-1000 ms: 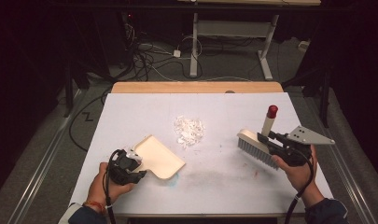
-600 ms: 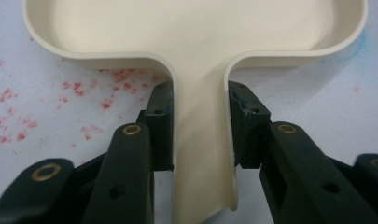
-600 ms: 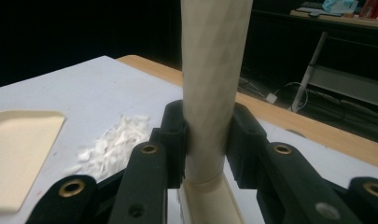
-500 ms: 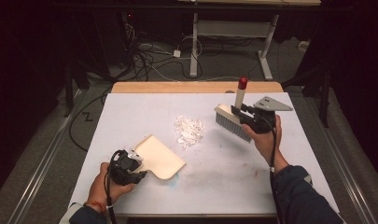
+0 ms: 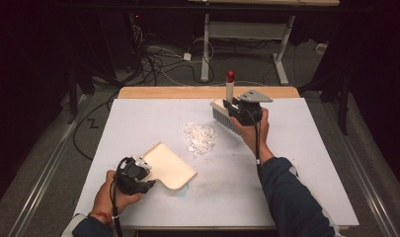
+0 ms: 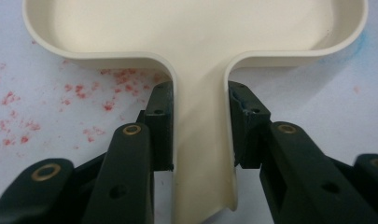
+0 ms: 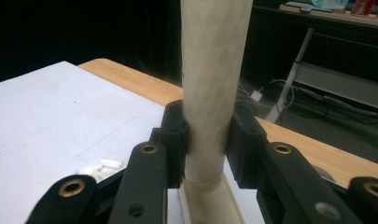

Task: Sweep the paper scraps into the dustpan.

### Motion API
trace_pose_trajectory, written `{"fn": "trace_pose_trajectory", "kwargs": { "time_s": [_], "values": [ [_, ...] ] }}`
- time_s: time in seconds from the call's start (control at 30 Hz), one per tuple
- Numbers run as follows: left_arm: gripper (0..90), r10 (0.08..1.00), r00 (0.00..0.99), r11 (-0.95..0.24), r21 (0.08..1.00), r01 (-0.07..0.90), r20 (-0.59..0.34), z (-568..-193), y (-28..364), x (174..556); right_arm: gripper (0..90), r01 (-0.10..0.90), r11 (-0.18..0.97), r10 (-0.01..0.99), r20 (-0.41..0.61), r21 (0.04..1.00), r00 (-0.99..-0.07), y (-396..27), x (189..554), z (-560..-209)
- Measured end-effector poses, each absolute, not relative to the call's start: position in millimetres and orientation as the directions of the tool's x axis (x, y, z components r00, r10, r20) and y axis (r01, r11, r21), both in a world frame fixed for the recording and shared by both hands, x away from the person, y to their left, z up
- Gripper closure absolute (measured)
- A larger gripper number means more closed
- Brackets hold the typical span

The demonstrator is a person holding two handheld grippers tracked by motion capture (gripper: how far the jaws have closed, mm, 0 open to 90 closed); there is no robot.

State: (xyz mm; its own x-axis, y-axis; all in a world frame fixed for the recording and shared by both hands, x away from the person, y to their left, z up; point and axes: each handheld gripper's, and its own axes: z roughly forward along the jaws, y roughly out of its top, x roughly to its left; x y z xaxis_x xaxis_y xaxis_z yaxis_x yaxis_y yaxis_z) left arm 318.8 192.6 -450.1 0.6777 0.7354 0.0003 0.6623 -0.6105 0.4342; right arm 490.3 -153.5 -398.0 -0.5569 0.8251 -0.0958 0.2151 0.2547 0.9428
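The room is dim, its far side and both flanks falling into near black, while light falls mainly on the white-topped bench (image 5: 311,163), whose bare wooden edge (image 5: 187,92) shows along the far side. Beyond it a grey floor (image 5: 178,64) carries a tangle of dark cables (image 5: 153,59) and a white plug strip (image 5: 187,56), with the white legs and crossbar of another desk (image 5: 244,30) at the far centre. A pale rail (image 5: 44,173) runs along the floor at the left.

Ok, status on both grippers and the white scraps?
Left gripper shut on cream plastic dustpan. Right gripper shut on red-tipped brush, beyond white scrap pile. Nothing between.
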Motion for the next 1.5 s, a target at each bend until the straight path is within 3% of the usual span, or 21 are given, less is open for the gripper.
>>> {"fn": "trace_pose_trajectory", "kwargs": {
  "time_s": [0.23,0.53,0.93,1.23,1.5],
  "values": [
    [63.6,0.730,0.683,-0.613,0.437,0.658,-0.003,-450.9,193.9,319.6,71.4,0.219,0.261,0.813,-0.092,0.940,-0.575,-133.2,499.8,-415.7],
    [63.6,0.726,0.687,-0.623,0.426,0.656,0.003,-451.5,193.4,319.2,71.1,0.184,0.317,0.731,-0.116,0.930,-0.673,-118.4,470.8,-421.7],
    [63.6,0.722,0.692,-0.632,0.417,0.654,0.010,-451.7,192.4,319.4,71.4,0.158,0.338,0.714,-0.143,0.928,-0.685,-125.9,456.3,-413.4],
    [63.5,0.719,0.695,-0.630,0.413,0.657,-0.010,-454.2,194.1,321.2,71.4,0.139,0.337,0.736,-0.168,0.931,-0.656,-126.2,488.2,-391.9],
    [63.6,0.717,0.697,-0.636,0.399,0.660,-0.009,-454.8,193.0,323.1,71.4,0.117,0.333,0.741,-0.183,0.936,-0.646,-111.2,521.6,-397.8]
  ]
}}
